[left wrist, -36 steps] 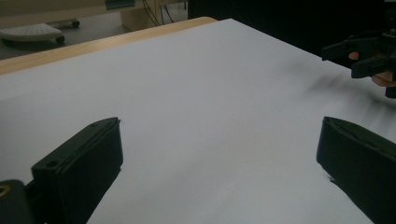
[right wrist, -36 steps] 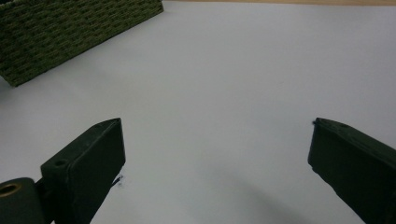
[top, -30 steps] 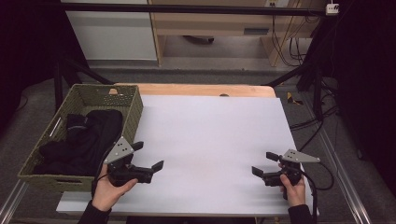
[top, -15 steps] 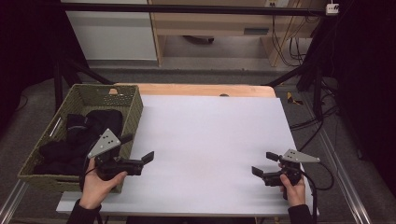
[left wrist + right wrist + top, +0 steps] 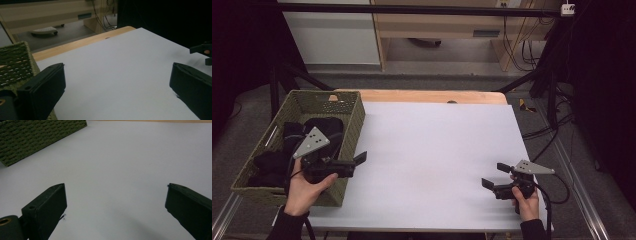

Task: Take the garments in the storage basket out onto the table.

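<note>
So, table (image 5: 432, 150): white top, wood strip along the far edge; high view takes in all of it, gripper views just parts.
Basket (image 5: 353, 117): green woven, at the table's left edge; high view looks into it, right gripper view (image 5: 37, 137) gets its outer wall, left gripper view (image 5: 15, 62) a near corner.
Cloth (image 5: 287, 147): black, bunched inside the basket, seen from the high view.
Left gripper (image 5: 358, 162): over the basket's near right corner, jaws spread, nothing between them; own view (image 5: 116, 82) has bare white top between the jaws.
Right gripper (image 5: 494, 176): low over the table's near right, well apart from the basket, jaws spread, nothing held (image 5: 116, 205); its tip also shows at the right edge of the left gripper view (image 5: 202, 51).
Writing: none readable.
</note>
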A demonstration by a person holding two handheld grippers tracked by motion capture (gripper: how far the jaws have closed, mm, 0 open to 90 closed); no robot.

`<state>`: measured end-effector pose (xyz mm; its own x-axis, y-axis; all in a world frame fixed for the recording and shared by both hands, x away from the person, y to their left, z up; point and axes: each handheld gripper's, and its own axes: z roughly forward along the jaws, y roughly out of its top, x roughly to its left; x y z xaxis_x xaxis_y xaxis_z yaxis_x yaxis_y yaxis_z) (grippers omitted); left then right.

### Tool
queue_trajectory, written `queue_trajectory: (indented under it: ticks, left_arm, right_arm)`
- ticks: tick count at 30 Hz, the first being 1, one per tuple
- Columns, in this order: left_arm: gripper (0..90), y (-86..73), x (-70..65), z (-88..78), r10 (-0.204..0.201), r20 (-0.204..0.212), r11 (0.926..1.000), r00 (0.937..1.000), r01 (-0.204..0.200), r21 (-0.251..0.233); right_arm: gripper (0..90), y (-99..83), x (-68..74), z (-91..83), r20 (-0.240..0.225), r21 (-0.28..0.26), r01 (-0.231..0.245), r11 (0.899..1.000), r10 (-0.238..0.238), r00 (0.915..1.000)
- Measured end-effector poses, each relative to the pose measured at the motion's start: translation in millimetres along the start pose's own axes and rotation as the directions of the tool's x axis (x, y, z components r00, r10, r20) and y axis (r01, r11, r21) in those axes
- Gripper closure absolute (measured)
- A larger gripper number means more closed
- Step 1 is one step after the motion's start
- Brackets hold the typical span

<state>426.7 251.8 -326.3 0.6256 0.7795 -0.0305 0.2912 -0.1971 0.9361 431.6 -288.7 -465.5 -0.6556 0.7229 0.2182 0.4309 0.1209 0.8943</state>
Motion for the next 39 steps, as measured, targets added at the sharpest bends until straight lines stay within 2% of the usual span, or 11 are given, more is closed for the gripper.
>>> queue_trajectory:
  ticks: [12,19,21,27,34,39]
  left_arm:
    - [0.0,13.1,27.7,-14.7,0.010,-0.063,0.9995,0.9979,-0.008,0.030]
    - [0.0,15.4,50.0,-24.4,0.017,-0.113,0.9982,0.9935,-0.011,0.059]
    - [0.0,14.0,60.4,-27.7,0.016,-0.140,0.9972,0.9901,-0.006,0.074]
    - [0.0,9.2,74.6,-28.0,0.019,-0.159,0.9931,0.9871,0.000,0.118]
    - [0.0,5.0,89.2,-22.3,0.007,-0.173,0.9921,0.9849,0.015,0.124]
    - [0.0,0.6,101.7,-15.5,-0.003,-0.184,0.9887,0.9828,0.031,0.147]
  right_arm:
    - [4.1,0.1,-0.3,-0.3,0.002,-0.004,0.003,1.000,-0.003,1.0000]
    - [4.1,0.1,-0.4,-0.4,0.002,-0.004,0.004,1.000,-0.004,1.0000]
    - [4.1,0.1,-0.4,-0.5,0.002,-0.004,0.001,1.000,-0.001,1.0000]
    - [4.0,0.1,-0.3,-0.3,0.005,-0.002,0.000,1.000,0.000,1.0000]
    - [4.1,0.1,-0.3,-0.3,0.009,-0.003,0.005,1.000,-0.005,0.9999]
    - [4.2,-0.1,0.0,-0.2,0.009,0.000,0.004,1.000,-0.004,1.0000]
